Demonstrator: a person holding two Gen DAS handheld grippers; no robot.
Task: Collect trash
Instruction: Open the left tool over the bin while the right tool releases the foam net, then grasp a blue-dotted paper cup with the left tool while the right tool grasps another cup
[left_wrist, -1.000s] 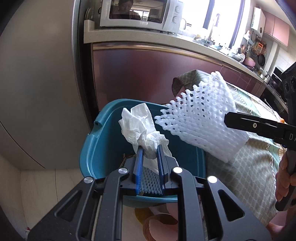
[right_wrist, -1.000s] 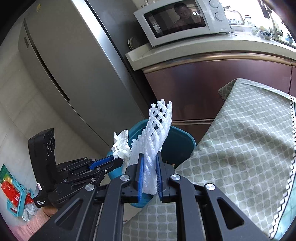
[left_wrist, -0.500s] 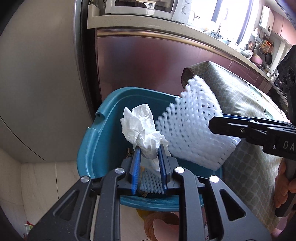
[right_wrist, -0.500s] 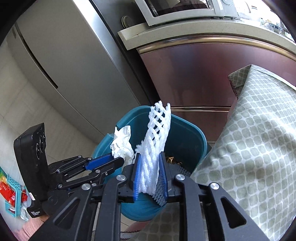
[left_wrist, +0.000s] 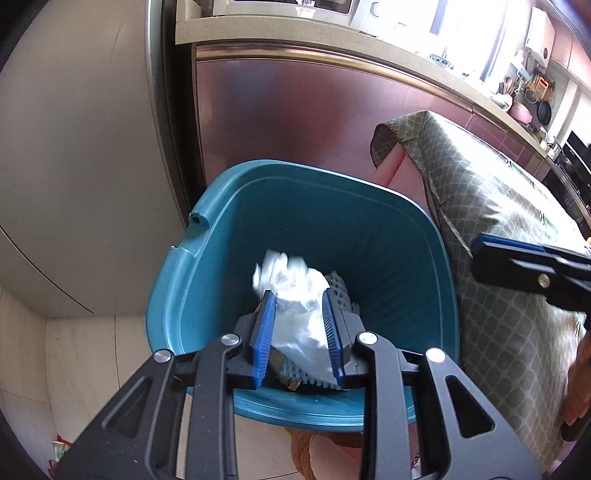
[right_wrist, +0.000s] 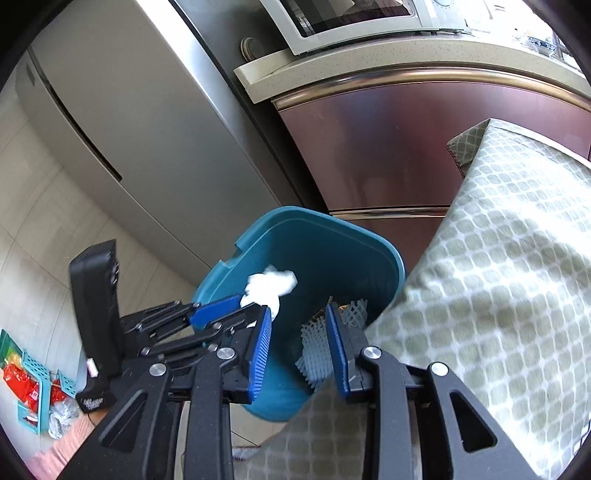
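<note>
While crumpled and white, tissue (left_wrist: 291, 280), over teal bin (left_wrist: 207, 236)

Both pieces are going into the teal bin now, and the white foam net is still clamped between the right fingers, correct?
Not quite. The right wrist view shows the foam net already loose inside the teal bin, with the right gripper opening and its fingers off it. The tissue is dropping in too.

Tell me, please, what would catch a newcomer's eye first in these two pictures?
Most striking is the teal bin on the floor between the steel fridge and the cloth-draped table. Over its mouth the left tongs are opening around a crumpled white tissue that is still between their blue pads. The right tongs are opening too, and the white foam net already lies inside the bin.
</note>
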